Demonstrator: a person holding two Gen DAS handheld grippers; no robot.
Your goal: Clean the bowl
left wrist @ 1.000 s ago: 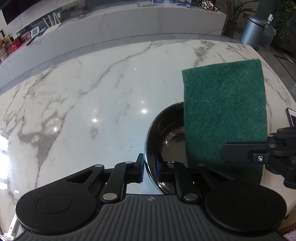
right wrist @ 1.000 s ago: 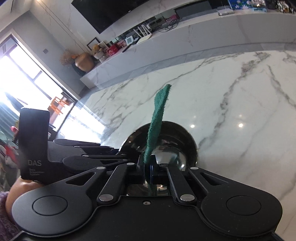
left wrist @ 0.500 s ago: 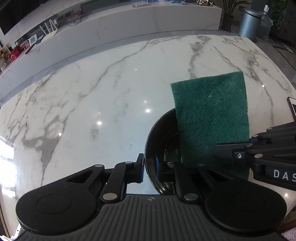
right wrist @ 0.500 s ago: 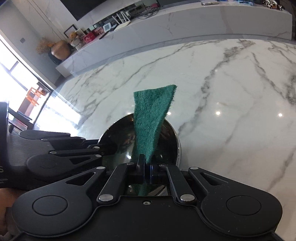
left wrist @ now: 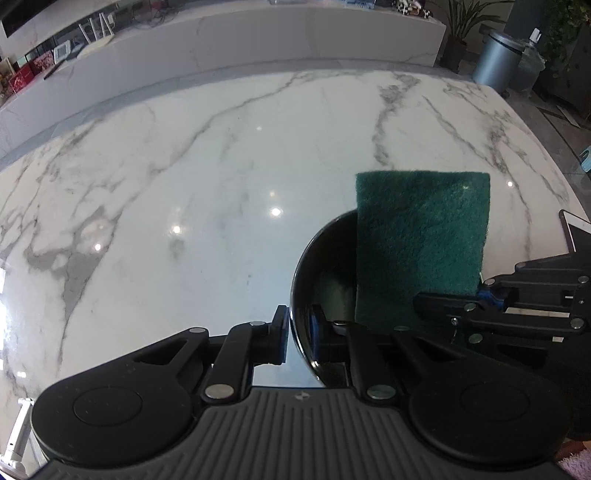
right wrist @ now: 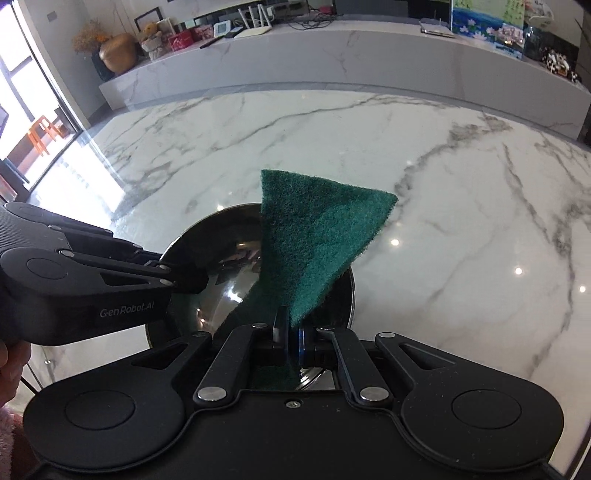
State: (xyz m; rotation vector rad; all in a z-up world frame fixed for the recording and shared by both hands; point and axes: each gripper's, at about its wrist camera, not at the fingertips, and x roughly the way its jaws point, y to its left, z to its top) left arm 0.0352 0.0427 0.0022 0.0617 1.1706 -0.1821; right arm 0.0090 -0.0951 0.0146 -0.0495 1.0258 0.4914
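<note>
We've got the bowl [left wrist: 325, 280] on the marble table [left wrist: 184, 206], its rim pinched by the left gripper [left wrist: 299, 332]. The right gripper [right wrist: 291, 334] is clamped on the green scrub pad [right wrist: 317, 236], hanging over the bowl. Bowl's shiny metal, prob. light & slippery, so rim's the best hold; pad's floppy.

a white marble table [left wrist: 229, 177] with grey veins fills both views, ceiling lights glinting on its polish. behind it runs a long marble counter [right wrist: 332, 62] carrying a white router [right wrist: 255, 26] with upright antennas, a small digital clock [right wrist: 222, 26], red boxes [right wrist: 181, 38], a teddy bear [right wrist: 149, 33] and a colourful printed panel [right wrist: 487, 26]. a bronze vase [right wrist: 116, 55] with dried flowers stands at the counter's end. a grey bin [left wrist: 496, 61] and a potted plant [left wrist: 463, 22] stand beyond the table's far corner.
</note>
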